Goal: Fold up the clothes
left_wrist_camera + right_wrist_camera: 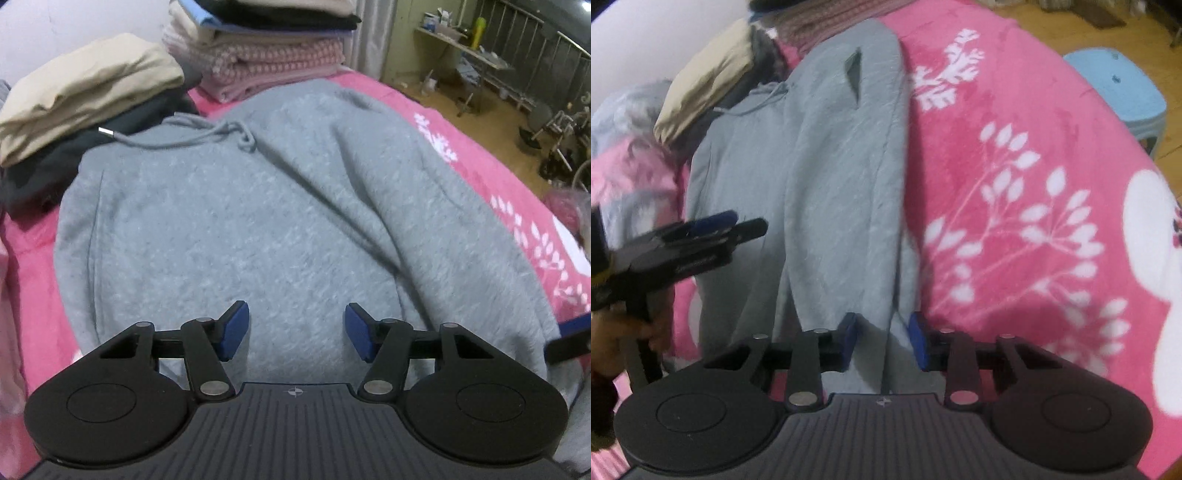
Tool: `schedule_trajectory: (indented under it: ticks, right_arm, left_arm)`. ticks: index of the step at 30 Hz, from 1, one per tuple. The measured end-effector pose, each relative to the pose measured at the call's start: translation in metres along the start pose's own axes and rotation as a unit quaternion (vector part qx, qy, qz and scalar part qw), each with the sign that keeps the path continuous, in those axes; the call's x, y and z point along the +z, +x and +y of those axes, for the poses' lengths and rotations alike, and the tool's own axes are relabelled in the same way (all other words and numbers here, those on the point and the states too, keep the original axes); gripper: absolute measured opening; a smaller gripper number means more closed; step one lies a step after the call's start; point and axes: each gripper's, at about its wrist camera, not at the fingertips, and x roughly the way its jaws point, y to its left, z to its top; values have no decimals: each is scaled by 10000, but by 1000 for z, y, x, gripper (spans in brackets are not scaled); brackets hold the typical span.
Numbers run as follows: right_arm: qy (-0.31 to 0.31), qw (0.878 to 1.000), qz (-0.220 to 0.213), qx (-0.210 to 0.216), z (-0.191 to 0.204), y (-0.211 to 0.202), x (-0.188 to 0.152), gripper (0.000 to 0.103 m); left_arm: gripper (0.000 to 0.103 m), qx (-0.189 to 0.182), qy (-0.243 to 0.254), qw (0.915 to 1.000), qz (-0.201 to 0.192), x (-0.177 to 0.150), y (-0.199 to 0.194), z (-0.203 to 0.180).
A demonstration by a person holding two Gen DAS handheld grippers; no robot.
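The grey hoodie (258,206) lies flat across the middle of the frame on the pink bed (1015,184); left gripper (295,332) wide and empty above its hem; right gripper (884,341) narrower, straddling the hem edge unpressed; pinch both corners evenly, then lift together.

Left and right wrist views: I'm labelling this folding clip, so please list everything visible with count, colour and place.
hoodie: one, grey, spread on the bed, sides folded in
drawstring: one, grey, at the hoodie's neck
blanket: one, pink with white leaf print, under the hoodie
folded clothes: several, beige, dark, pink-checked, stacked beyond the hoodie
stool: one, light blue, on the floor beside the bed
left gripper: one, black with blue pads, open above the hoodie
right gripper: one, same colours, open, hoodie edge between its pads
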Motion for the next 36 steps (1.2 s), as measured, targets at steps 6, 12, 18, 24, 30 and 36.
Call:
schedule_trajectory:
  ticks: [6, 12, 18, 24, 30, 36]
  right_arm:
    - [-157, 9961, -612, -610, 16, -35, -17, 5]
    - [25, 9838, -1310, -1219, -1, -79, -1, 5]
    - [-254, 9704, -1520, -1857, -28, -79, 29, 4]
    - [-425, 9697, -890, -2234, -63, -21, 50, 4]
    - [-492, 9769, -154, -2076, -80, -8, 54, 26]
    - [-337, 9917, -803, -947, -81, -81, 75, 43]
  left_arm:
    - [57, 130, -201, 9997, -19, -9, 6, 9]
    - [57, 82, -232, 9996, -110, -14, 4, 13]
    - [57, 91, -227, 9996, -135, -14, 4, 16]
    - [57, 143, -165, 9997, -141, -16, 4, 15]
    - [57, 165, -113, 9997, -119, -13, -1, 16]
    - [57, 56, -334, 9983, -474, 6, -18, 17]
